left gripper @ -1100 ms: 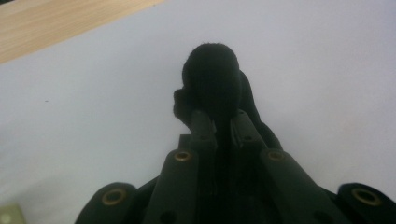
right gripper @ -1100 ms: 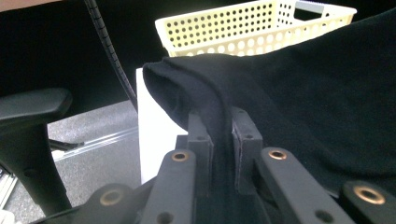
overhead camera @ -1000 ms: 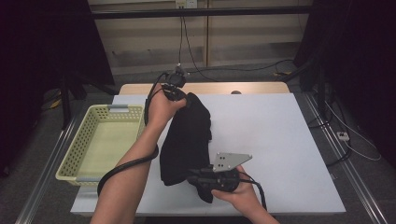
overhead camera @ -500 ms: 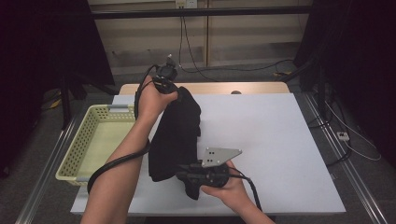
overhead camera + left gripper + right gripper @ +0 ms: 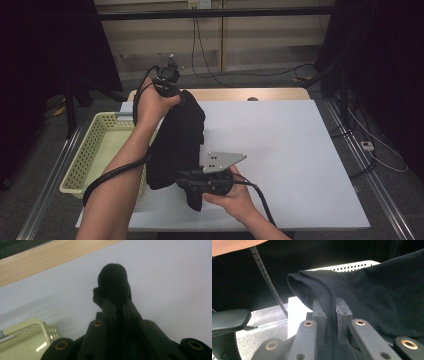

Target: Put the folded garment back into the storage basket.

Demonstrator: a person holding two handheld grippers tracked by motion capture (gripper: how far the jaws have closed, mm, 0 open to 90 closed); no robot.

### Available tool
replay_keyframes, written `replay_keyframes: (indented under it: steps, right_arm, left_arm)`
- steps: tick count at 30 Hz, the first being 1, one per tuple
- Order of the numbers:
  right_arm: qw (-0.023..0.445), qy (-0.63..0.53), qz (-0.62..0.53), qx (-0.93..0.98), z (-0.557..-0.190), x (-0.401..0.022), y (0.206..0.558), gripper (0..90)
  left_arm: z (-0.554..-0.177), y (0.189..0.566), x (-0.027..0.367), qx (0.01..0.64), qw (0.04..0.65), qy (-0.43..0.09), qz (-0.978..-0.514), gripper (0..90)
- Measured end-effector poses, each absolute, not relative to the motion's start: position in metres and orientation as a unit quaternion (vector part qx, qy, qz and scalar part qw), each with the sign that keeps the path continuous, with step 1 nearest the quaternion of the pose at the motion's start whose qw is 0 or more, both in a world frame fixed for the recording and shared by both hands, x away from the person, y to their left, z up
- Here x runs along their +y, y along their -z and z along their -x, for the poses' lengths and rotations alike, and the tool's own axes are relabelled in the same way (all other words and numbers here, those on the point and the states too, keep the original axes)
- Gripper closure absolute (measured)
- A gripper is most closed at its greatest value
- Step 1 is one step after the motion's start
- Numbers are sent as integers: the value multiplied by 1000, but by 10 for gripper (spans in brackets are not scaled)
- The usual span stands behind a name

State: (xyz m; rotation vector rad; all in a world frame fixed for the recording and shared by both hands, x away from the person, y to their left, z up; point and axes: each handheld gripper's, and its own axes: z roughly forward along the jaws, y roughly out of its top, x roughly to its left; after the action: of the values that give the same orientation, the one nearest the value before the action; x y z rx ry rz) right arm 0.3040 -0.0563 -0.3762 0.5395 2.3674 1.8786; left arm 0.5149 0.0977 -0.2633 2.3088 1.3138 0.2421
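- While the high view shows the whole black garment stretched between both hands above the white worktop, its grips are hidden there;
- left gripper view: the left hand-held gripper pinches a bunched end of cloth between closed jaws; a pale basket lies beside;
- right gripper view: the right hand-held gripper clamps a fold likewise; the cable hangs behind.

A white bench with a wooden far edge stands on grey floor, black curtains flanking a beige wall.
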Motion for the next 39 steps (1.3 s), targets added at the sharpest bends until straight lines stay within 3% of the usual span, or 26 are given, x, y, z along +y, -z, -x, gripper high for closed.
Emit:
replay_keyframes:
  steps: [39]
  right_arm:
    - [24, -620, -149, 770, -314, -9, 354, 811]
  left_arm:
    - [-517, 236, 139, 505, 212, -93, -832, 834]
